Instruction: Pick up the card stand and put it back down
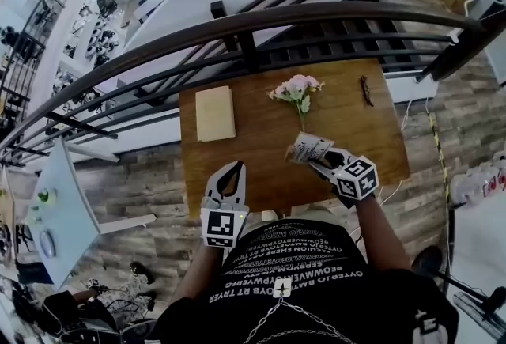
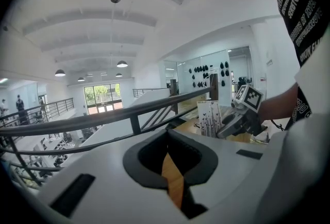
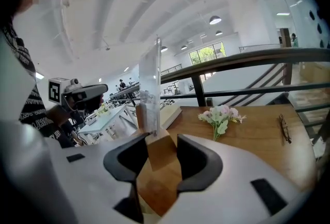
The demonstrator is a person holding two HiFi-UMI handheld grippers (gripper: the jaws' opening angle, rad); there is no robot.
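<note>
Right gripper [image 3: 162, 141] is clamping on the wooden base of the card stand [image 3: 149, 95], one jaw on each side of the block. The clear panel is rising upright above the jaws in the right gripper view. In the head view the stand is appearing tilted and is hanging above the middle of the tabletop [image 1: 261, 168], slightly toward the near edge. The base looks clear of the wood, though the gap is hard to judge.

Left gripper [image 1: 235, 170] is hovering over the near edge of the tabletop, at about 8 o'clock from the stand and apart from it. Its jaws are clenched tip to tip with nothing between them. Only a strip of tabletop is showing through the gap behind the tips.

Flowers [image 1: 296, 89] are lying at 12 o'clock from the stand, near the far edge. A book [image 1: 215, 113] is lying flat at 10 o'clock, by the left edge. Glasses [image 1: 365, 89] are sitting at 2 o'clock, toward the far right corner. A dark railing [image 1: 316, 18] is running along beyond the far edge.
</note>
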